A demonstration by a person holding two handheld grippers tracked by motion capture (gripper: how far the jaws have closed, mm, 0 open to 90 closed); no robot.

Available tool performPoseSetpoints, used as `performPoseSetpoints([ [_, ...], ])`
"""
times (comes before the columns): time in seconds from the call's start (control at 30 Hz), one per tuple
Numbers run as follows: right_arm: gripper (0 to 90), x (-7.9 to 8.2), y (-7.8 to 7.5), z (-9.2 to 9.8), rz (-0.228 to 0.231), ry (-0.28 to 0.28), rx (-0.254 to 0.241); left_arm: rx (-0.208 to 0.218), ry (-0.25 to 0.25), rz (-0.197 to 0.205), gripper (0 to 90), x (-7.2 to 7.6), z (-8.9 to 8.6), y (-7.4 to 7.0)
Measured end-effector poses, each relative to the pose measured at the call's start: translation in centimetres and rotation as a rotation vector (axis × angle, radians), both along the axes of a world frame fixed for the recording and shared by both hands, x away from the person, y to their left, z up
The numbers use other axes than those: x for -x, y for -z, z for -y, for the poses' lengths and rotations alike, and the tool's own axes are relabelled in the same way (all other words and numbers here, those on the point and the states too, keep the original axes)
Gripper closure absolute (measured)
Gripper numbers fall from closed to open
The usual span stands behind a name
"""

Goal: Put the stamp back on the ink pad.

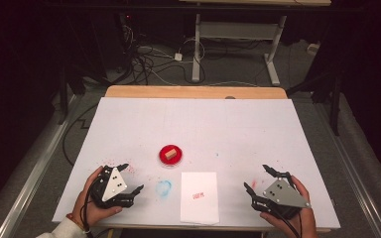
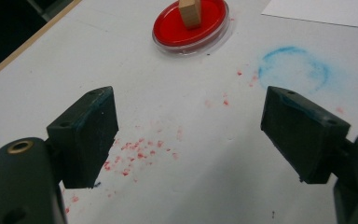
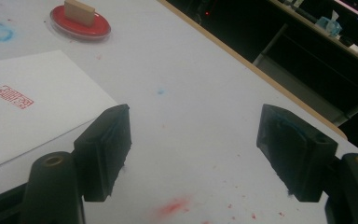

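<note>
High view: white table (image 1: 238,124) on dark cabled floor, wooden stamp (image 1: 168,155) standing in red ink dish (image 1: 170,154) mid-table, stamped paper (image 1: 199,197) near front edge. Left gripper (image 1: 132,177) and right gripper (image 1: 259,179) both spread, empty. Left gripper view: red specks, blue ring smudge (image 2: 292,67). Right gripper view: red stamp print (image 3: 12,96) on paper.

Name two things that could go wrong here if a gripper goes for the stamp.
The wooden stamp stands upright in the shallow red ink dish, so a jaw's nudge might tip it. Its inked face could then smear the white paper beside the red imprint. Both the left gripper and the right gripper are open.
</note>
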State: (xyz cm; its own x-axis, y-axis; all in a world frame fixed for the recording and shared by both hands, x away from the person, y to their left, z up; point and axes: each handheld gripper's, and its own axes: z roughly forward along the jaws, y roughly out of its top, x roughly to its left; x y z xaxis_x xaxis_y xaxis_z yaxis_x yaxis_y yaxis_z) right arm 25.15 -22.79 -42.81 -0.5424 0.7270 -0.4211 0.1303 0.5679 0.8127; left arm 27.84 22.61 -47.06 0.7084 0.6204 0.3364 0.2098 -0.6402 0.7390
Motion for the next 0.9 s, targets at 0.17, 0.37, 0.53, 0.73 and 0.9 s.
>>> performPoseSetpoints([
  [0.17, 26.4, 0.37, -0.21, -0.12, 0.011, -0.001, 0.006, 0.004, 0.01, 0.001, 18.0, 0.24, 0.04, 0.0],
  [0.37, 26.3, 0.49, -0.2, -0.2, 0.011, 0.001, 0.01, 0.003, 0.02, 0.0, 18.0, 0.1, 0.18, 0.02],
  [0.53, 26.3, 0.36, -0.14, -0.05, 0.008, 0.001, 0.008, -0.005, 0.022, -0.013, 18.0, -0.06, 0.32, 0.25],
  [0.73, 26.2, 0.37, -0.2, -0.05, 0.013, -0.004, 0.011, 0.001, 0.019, -0.016, 18.0, -0.03, 0.27, 0.25],
  [0.9, 26.2, 0.26, -0.16, -0.13, 0.01, -0.004, 0.01, -0.001, 0.016, -0.024, 18.0, -0.13, 0.18, 0.37],
])
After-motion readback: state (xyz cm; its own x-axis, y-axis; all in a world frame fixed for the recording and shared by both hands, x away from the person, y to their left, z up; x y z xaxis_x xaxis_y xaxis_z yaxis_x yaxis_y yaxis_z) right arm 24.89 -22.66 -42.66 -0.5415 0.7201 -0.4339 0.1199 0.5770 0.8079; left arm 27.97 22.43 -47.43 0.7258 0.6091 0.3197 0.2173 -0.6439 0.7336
